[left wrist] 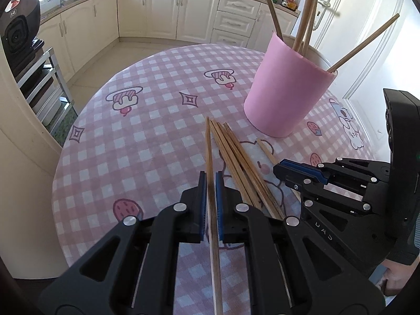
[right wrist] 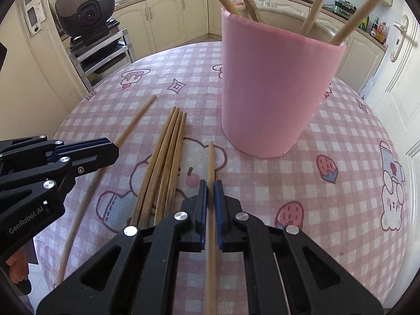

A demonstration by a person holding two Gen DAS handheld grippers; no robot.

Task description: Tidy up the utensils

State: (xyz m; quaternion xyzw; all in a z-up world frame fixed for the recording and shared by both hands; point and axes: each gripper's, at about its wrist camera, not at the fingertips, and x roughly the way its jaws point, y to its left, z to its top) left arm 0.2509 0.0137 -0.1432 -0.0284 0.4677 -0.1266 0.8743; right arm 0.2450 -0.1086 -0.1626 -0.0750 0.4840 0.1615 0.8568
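A pink cup (left wrist: 286,89) stands on the checked tablecloth with several chopsticks leaning in it; it also shows in the right wrist view (right wrist: 273,89). A bundle of brown chopsticks (left wrist: 241,168) lies on the cloth in front of the cup, also in the right wrist view (right wrist: 165,162). My left gripper (left wrist: 210,176) is shut on one chopstick (left wrist: 208,144) left of the bundle. My right gripper (right wrist: 210,183) is shut on another chopstick (right wrist: 211,157) right of the bundle. Each gripper shows in the other's view: the right (left wrist: 296,170), the left (right wrist: 86,155).
The round table (left wrist: 147,136) has its edge to the left and far side. A black appliance (right wrist: 86,13) sits on a metal rack beyond the table's left. Cream cabinets (left wrist: 168,13) line the far wall. A white door (right wrist: 393,84) is at right.
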